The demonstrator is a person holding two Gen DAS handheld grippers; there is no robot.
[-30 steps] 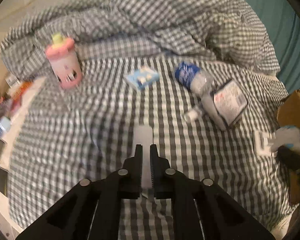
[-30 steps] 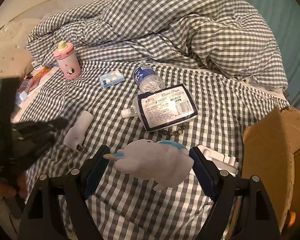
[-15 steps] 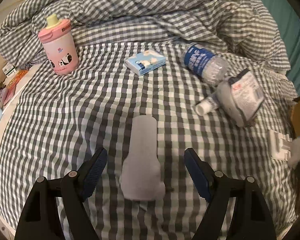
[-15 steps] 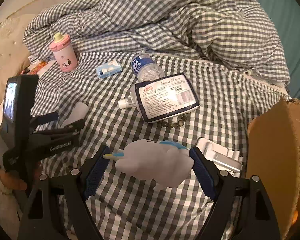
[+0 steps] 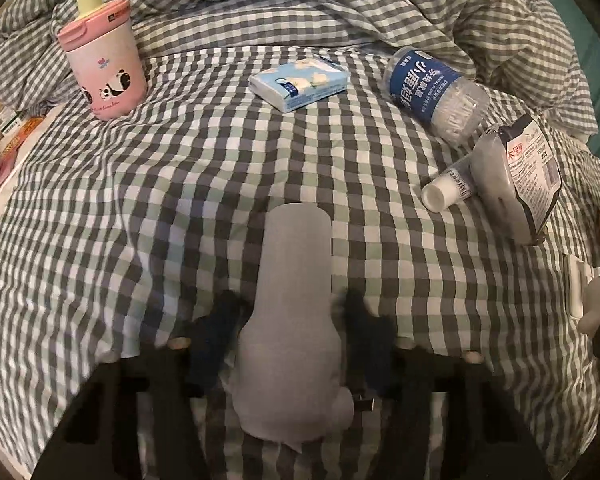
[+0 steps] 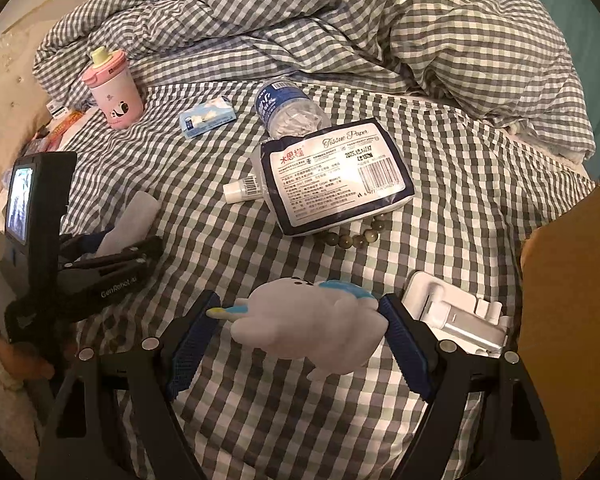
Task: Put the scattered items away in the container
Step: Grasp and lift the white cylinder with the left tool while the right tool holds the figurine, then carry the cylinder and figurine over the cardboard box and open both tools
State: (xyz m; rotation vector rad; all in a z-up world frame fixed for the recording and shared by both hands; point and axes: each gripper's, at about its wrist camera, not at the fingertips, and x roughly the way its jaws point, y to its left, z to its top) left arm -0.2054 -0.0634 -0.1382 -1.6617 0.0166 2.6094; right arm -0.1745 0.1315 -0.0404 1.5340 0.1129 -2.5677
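- The tissue pack (image 6: 332, 176) read "Tissue Paper" beside a barcode; the left gripper (image 6: 112, 248) carried "GenRobot.ai" on its side. The water bottle (image 5: 436, 92) had a blue label in Chinese characters, and the pink cup (image 5: 104, 68) showed pandas.
- Only the right wrist view showed the cardboard box (image 6: 572, 300) at the right edge, the string of beads (image 6: 352, 238) just below the tissue pack, the white plastic tray (image 6: 456, 312) and the small screen on the left gripper.
- Only the left wrist view showed the small blue tissue packet (image 5: 300, 84) close up, and the grey sock (image 5: 296, 320) lying lengthwise on the checked bedspread (image 5: 140, 208).
- The left gripper (image 5: 290, 320) had its jaws closing around the sock — blurred, pads not yet pressing. Half a second before they stood wide apart; a second ago they were together above it.
- The right gripper (image 6: 296, 332) stayed clamped on the plush toy (image 6: 312, 328), held above the bedspread beside the box.
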